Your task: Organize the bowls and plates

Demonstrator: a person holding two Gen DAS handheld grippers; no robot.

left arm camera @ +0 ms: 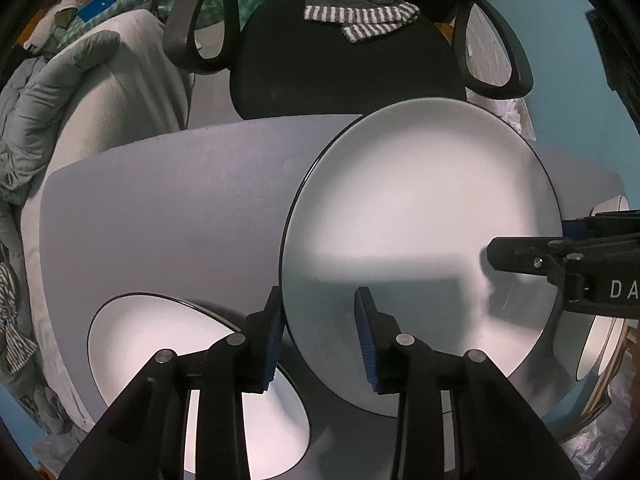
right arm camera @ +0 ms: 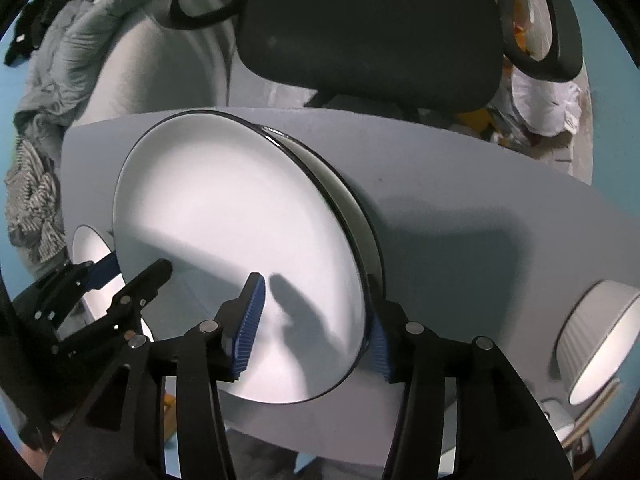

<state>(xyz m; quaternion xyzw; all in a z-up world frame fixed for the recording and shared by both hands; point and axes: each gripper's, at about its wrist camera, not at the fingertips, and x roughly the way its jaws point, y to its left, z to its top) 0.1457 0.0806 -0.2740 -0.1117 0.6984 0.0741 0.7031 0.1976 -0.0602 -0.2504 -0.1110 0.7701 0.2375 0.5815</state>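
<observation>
A large white plate with a thin black rim [left arm camera: 420,240] [right arm camera: 240,248] is held tilted above the grey table [left arm camera: 180,208] [right arm camera: 480,220]. My left gripper [left arm camera: 320,340] straddles its near-left rim with blue pads on both sides, jaws only part closed. My right gripper [right arm camera: 316,328] grips its opposite rim; it shows in the left wrist view [left arm camera: 520,260]. A second white plate [left arm camera: 168,352] lies flat on the table below my left gripper. In the right wrist view another dark-rimmed plate edge [right arm camera: 360,216] sits behind the held plate.
A white ribbed bowl [right arm camera: 600,336] stands at the table's right side, its edge showing in the left wrist view [left arm camera: 600,344]. A black office chair [left arm camera: 344,72] [right arm camera: 372,32] stands behind the table. Grey bedding [left arm camera: 80,92] lies to the left.
</observation>
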